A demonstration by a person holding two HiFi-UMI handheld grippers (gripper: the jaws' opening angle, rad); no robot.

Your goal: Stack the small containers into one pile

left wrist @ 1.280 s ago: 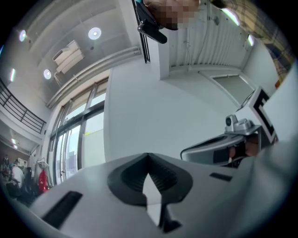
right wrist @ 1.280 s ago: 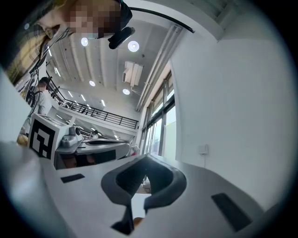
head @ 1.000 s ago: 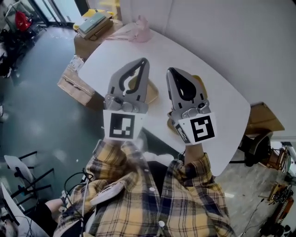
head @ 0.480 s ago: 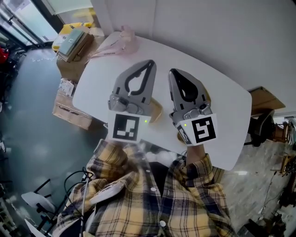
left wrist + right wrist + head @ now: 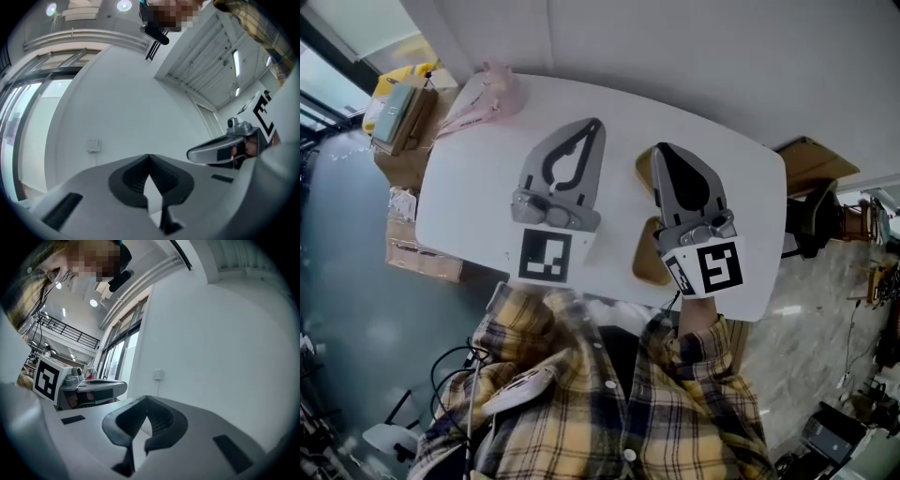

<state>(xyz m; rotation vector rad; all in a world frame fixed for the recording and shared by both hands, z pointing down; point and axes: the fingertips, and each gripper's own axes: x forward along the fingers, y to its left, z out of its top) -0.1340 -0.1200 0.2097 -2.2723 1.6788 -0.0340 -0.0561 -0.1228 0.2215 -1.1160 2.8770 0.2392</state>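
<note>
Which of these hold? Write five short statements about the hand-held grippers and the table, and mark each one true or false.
1. The left hand-held gripper and the right hand-held gripper are both shut and empty. True.
2. The right hand-held gripper grips a container. False: nothing is between its jaws.
3. A tan container lies on the white table, partly hidden under the right hand-held gripper. True.
4. A pink item lies at the table edge nearest the person. False: the pink item lies at the far left corner.
5. The person wears a plaid shirt. True.
</note>
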